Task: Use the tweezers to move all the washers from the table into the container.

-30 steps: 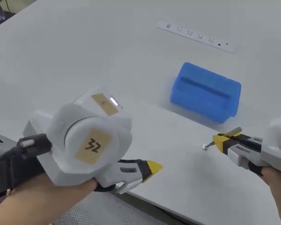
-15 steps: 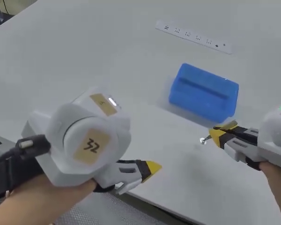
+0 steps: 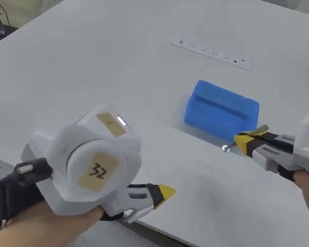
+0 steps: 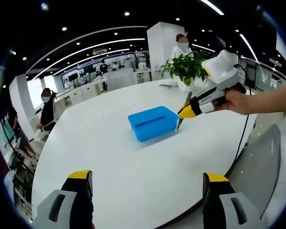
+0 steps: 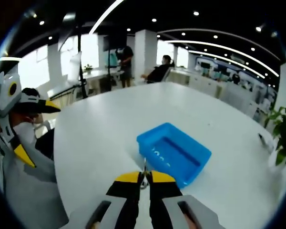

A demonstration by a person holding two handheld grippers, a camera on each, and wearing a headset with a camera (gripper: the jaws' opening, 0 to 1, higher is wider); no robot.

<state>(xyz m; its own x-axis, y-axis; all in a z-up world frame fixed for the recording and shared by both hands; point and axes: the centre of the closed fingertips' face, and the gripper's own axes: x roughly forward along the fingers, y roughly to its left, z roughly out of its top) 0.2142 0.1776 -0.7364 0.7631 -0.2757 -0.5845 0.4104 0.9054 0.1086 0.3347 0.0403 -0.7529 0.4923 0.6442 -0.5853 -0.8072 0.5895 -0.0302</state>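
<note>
The right gripper [image 3: 244, 142] reaches in from the right side of the white surface [image 3: 92, 67]. Its yellow-tipped fingers [image 5: 127, 179] are pressed together on the tweezers [image 3: 234, 144], which stick out ahead of them. At the tweezers' tip sits a small silvery piece, a washer [image 3: 225, 148] by the look of it, though it is too small to be sure. The tip is just beside the near corner of the blue container [image 3: 221, 109], outside its wall. How high it is above the surface I cannot tell.

The left gripper [image 3: 166, 192] is held low at the near edge of the surface, well apart from the container. Its fingers [image 4: 79, 191] stand wide apart with nothing between them, and they point across the surface towards the container and the right gripper.

Beyond the container, a white power strip [image 3: 211, 50] lies flat on the surface. A green plant [image 4: 183, 67] stands past the far edge.
</note>
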